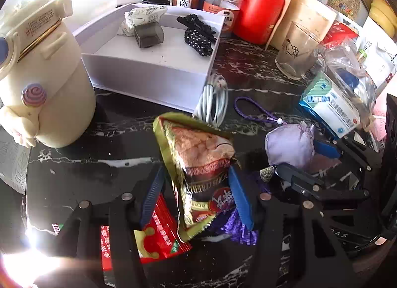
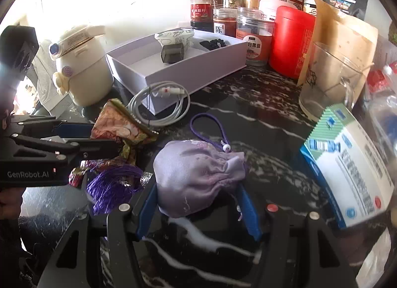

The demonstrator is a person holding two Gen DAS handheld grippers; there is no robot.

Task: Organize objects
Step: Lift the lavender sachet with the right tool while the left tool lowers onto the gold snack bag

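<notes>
A triangular snack packet [image 1: 198,154] with green-gold edges stands tilted between the blue pads [image 1: 239,196] of my left gripper [image 1: 196,174], which is shut on its lower end. From the right wrist view the same packet [image 2: 116,124] sticks out of the left gripper [image 2: 109,139]. A lilac drawstring pouch [image 2: 196,176] lies on the black marble top, and my right gripper [image 2: 197,188] is shut on it, one pad on each side. Its purple cord [image 2: 206,126] trails away from me. The white open box [image 1: 148,74] holds a grey case, black hair clips and a wrapped bundle.
A cream bottle [image 1: 49,89] stands left of the box, and a coiled white cable [image 1: 213,99] lies at its corner. A red packet [image 1: 158,236] and purple tassel [image 1: 238,228] lie under the left gripper. A medicine box [image 2: 347,176], glass mug [image 2: 330,82], red canister [image 2: 290,42] and jars crowd the right and back.
</notes>
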